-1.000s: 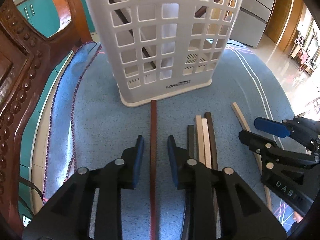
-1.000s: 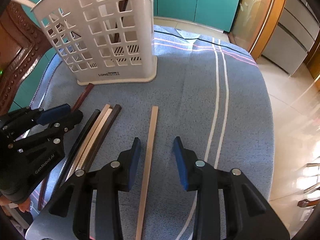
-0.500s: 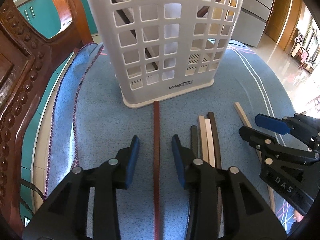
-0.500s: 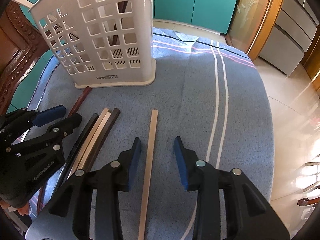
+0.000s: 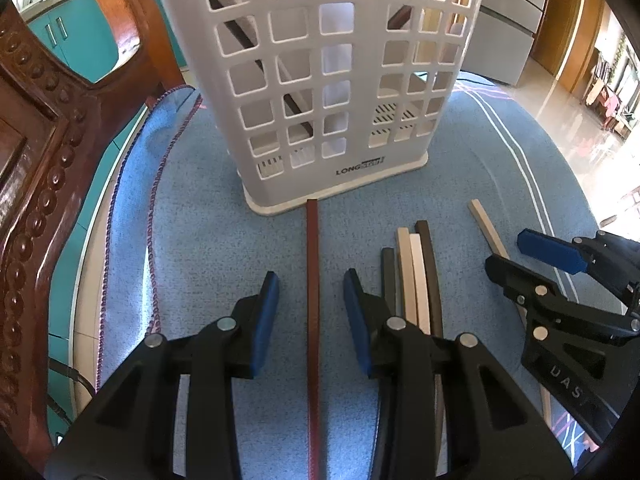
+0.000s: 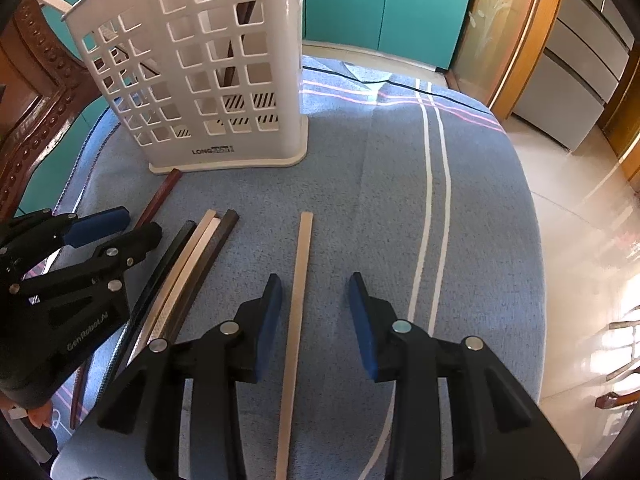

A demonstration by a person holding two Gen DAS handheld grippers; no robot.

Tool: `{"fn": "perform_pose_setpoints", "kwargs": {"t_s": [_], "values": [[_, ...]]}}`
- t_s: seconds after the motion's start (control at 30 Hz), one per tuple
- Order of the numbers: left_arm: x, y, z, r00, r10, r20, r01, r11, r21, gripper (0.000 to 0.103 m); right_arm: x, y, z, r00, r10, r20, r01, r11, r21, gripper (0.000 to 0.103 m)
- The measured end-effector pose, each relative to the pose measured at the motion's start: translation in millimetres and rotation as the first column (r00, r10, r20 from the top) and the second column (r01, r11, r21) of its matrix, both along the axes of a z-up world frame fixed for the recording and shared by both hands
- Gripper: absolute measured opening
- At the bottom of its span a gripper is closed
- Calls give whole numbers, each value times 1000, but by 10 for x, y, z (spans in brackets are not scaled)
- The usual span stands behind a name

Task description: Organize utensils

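Note:
A white lattice basket (image 5: pixel 340 80) (image 6: pixel 200 80) stands on the blue cloth, with dark sticks leaning inside it. A red-brown stick (image 5: pixel 313 240) (image 6: pixel 164 192) lies in front of its base. My left gripper (image 5: pixel 311 280) (image 6: pixel 136 226) is open astride this stick, and its pads do not touch it. To the right lies a bundle of several dark and pale sticks (image 5: pixel 412 264) (image 6: pixel 200 248). Further right, a single beige stick (image 6: pixel 300 260) (image 5: pixel 486 224) lies between the open jaws of my right gripper (image 6: pixel 315 280) (image 5: pixel 506 250), nearer the left pad and untouched.
A carved wooden chair (image 5: pixel 36 160) stands close on the left of the table. The blue cloth (image 6: pixel 400 200) with white stripes covers the rounded tabletop, which ends at the right over a shiny floor (image 6: pixel 580 220). Teal cabinets (image 6: pixel 380 0) stand behind.
The left gripper's jaws have spread a little wider around the red-brown stick. The right gripper and all the sticks lie as before.

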State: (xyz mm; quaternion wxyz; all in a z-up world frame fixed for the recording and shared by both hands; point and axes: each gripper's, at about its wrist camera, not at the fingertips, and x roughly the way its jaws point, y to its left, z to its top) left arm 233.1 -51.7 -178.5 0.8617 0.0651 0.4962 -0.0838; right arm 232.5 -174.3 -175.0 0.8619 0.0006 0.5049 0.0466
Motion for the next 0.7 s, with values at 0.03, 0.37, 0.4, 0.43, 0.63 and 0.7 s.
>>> {"fn": "perform_pose_setpoints", "kwargs": {"t_s": [0.03,0.37,0.4,0.43,0.63,0.7], "values": [[14,5,2,1000,1,-2,-1,1000,-3,35,7,-3,1,1000,-3,-2,3,1000,-1,36],[57,-14,4,1000,0,13,-1,999,44,48,41,72,21,999,-24,-22,23,999,-43,36],[65,-9,0,1000,1,12,-1,999,40,48,40,79,23,999,-27,-24,26,999,-46,36],[72,0,-6,1000,2,10,-2,999,36,48,35,73,24,999,-29,-26,27,998,-48,36],[86,16,-32,1000,2,9,-2,1000,22,39,25,110,40,999,-33,-28,31,997,-68,36],[80,16,-46,1000,-8,-2,8,1000,-15,25,16,105,41,999,-29,-26,28,998,-62,36]]}}
